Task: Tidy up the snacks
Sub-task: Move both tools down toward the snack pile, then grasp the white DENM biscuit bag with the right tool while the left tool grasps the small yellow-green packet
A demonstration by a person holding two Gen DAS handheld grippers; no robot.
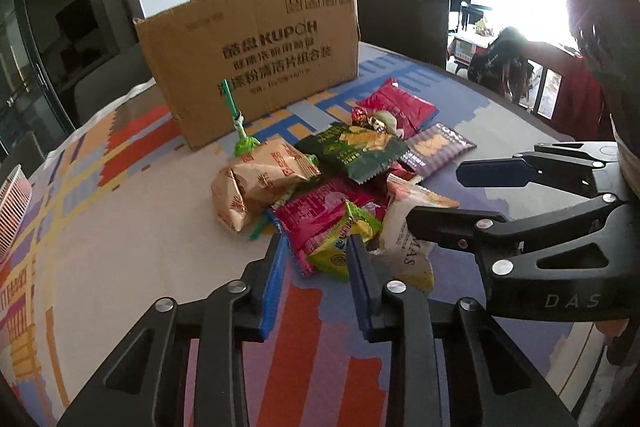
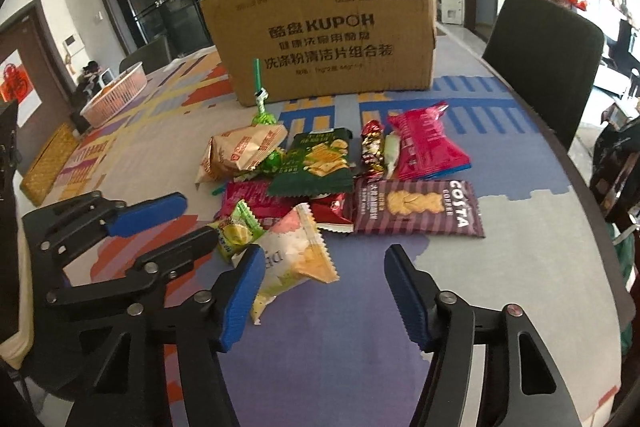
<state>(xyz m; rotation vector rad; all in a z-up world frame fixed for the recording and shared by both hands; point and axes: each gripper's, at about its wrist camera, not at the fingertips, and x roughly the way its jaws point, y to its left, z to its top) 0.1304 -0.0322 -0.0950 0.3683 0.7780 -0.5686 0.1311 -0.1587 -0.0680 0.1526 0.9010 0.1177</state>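
Both claws [image 1: 316, 275] [image 2: 320, 291] tilted over snacks [image 2: 320, 171]

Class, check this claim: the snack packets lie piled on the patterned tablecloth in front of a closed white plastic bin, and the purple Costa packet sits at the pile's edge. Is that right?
One detail is wrong. Behind the snack packets stands a brown cardboard box, not a white plastic bin; the right wrist view shows it. The purple Costa packet does sit at the pile's edge on the patterned tablecloth.
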